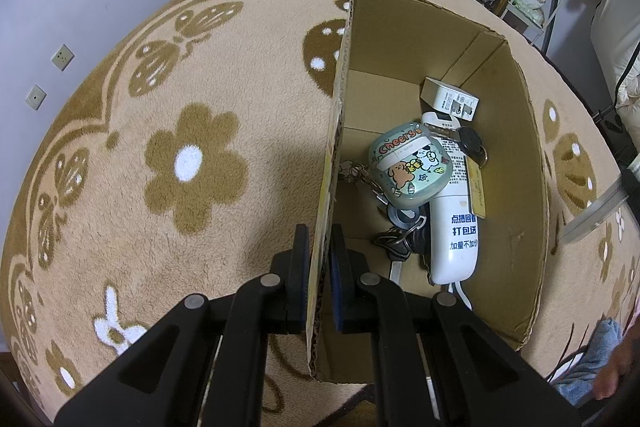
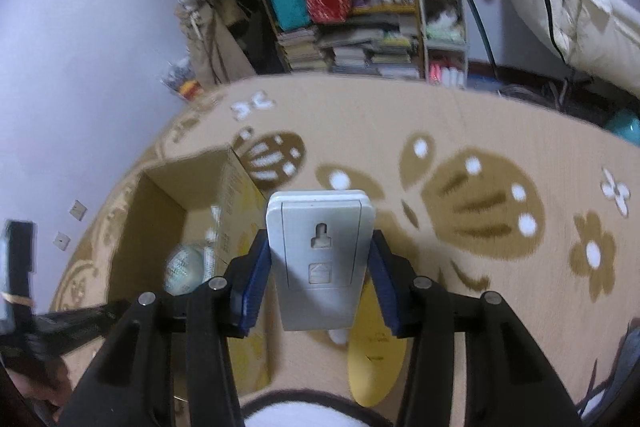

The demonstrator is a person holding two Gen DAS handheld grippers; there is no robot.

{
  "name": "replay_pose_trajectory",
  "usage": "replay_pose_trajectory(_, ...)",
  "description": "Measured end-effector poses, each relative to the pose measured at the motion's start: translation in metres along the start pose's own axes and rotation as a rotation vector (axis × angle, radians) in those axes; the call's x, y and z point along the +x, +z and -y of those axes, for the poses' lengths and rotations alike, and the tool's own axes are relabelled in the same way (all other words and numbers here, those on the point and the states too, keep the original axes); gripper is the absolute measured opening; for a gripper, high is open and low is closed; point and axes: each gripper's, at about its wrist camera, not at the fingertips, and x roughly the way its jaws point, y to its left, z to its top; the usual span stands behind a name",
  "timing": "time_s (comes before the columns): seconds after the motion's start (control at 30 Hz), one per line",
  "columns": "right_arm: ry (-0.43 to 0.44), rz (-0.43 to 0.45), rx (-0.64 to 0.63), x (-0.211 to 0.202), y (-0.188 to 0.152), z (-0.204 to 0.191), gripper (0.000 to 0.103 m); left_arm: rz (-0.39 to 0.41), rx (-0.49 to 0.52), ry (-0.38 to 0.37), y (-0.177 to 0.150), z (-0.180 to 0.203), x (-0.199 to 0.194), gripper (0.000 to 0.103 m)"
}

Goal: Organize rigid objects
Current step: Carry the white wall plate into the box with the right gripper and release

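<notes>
With the left gripper [image 1: 320, 267] pinching the box [image 1: 520, 155] wall at lower centre and the right gripper [image 2: 320, 267] clamped on a white remote [image 2: 320, 259] mid-frame, right of the box, the smooth tapered remote could slip sideways and miss the box.

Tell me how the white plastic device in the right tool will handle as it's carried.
The white plastic device looks stiff and probably light. Its smooth, tapering sides may slip between the right tool pads. Flat-backed, it shouldn't roll once set down.
</notes>
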Motion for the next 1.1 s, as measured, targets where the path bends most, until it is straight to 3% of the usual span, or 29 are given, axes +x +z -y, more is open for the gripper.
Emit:
replay_pose_trajectory(0.1,0.02,0.077,-0.015,-0.019,0.011,-0.012,0.051,-0.001,-0.003,-0.002,0.0,0.0,0.0,0.01)
replay_pose_trajectory(0.23,0.085,0.116,-0.043,-0.033,0.021,-0.03,0.051,0.0,0.0,0.001,0.0,0.0,0.0,0.01)
replay_pose_trajectory(0.53,0.173,0.107,-0.127,-0.025,0.026,-0.079,0.051,-0.001,0.001,0.002,0.0,0.0,0.001,0.01)
replay_pose_trajectory(0.83,0.213,0.033,-0.214,-0.003,0.009,-0.113,0.051,-0.002,-0.001,-0.001,0.001,-0.001,0.0,0.01)
replay_pose_trajectory(1.1,0.237,-0.093,-0.196,0.032,-0.011,-0.115,0.051,-0.002,-0.004,-0.004,0.001,-0.001,0.0,0.01)
